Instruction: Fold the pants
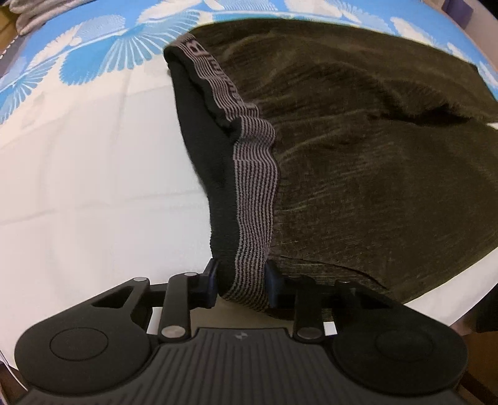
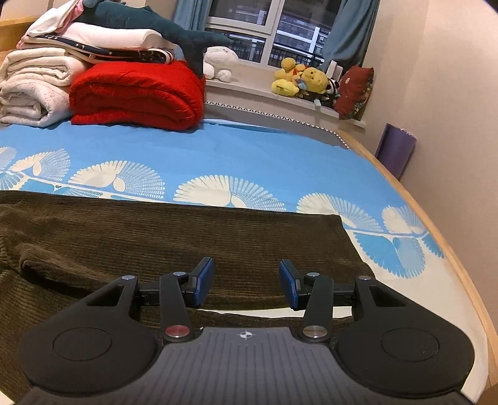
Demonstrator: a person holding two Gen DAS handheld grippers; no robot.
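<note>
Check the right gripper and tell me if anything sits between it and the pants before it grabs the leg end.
Nothing visible does. The right gripper hangs open directly over the brown pants, with only corduroy showing between its fingers. The left gripper is at the other end, closed on the striped waistband.

A bed (image 2: 236, 155) filled the room's middle, its sheet (image 1: 77, 174) bright blue with white fan motifs and a plain white band nearer the cameras. A pale wooden frame (image 2: 435, 224) curved along its right edge. At the head lay a red folded blanket (image 2: 137, 93) beside cream blankets (image 2: 34, 87), a dark teal plush shark (image 2: 162, 25) on top. Behind, a window (image 2: 267, 34) showed dark outside, teal curtains (image 2: 348, 31) at both sides. Yellow plush toys (image 2: 298, 81) and a dark red cushion (image 2: 354, 90) sat on the sill. Beige wall (image 2: 442, 78) stood right.
</note>
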